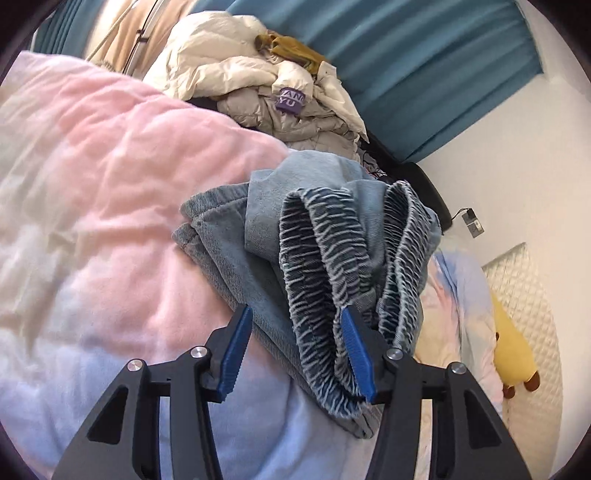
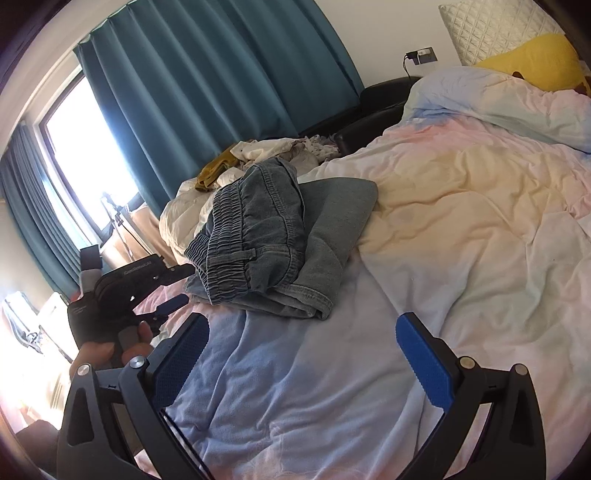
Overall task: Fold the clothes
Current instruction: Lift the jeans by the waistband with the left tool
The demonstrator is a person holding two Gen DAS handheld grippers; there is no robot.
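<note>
The folded, faded blue denim trousers with a gathered elastic waistband (image 2: pixel 273 236) lie on the rumpled pastel pink, yellow and blue duvet of the bed (image 2: pixel 461 229), just ahead of the right gripper (image 2: pixel 303 354) and a little to the left of its open gap. Its jaws stand wide apart with only bare duvet between them. To the right of these jaws the bedding runs broad and unoccupied up toward the quilted cream pillow (image 2: pixel 491 26) and yellow plush toy (image 2: pixel 535 59). Beyond the trousers a heap of cream and beige padded clothing (image 2: pixel 258 147) crowds the bed's far edge against the teal pleated curtains (image 2: pixel 221 74).

In the right wrist view the bundle's long axis runs from its near hem edge away toward the heap, waistband turned to the left. The left gripper (image 1: pixel 295 332) is at that waistband end: its jaws are open, the ruched band (image 1: pixel 325 258) lying between them and against the right blue pad (image 1: pixel 356 354), not clamped. A hand (image 2: pixel 110 343) holds that gripper at the bed's left edge, by the bright window (image 2: pixel 85 147).
</note>
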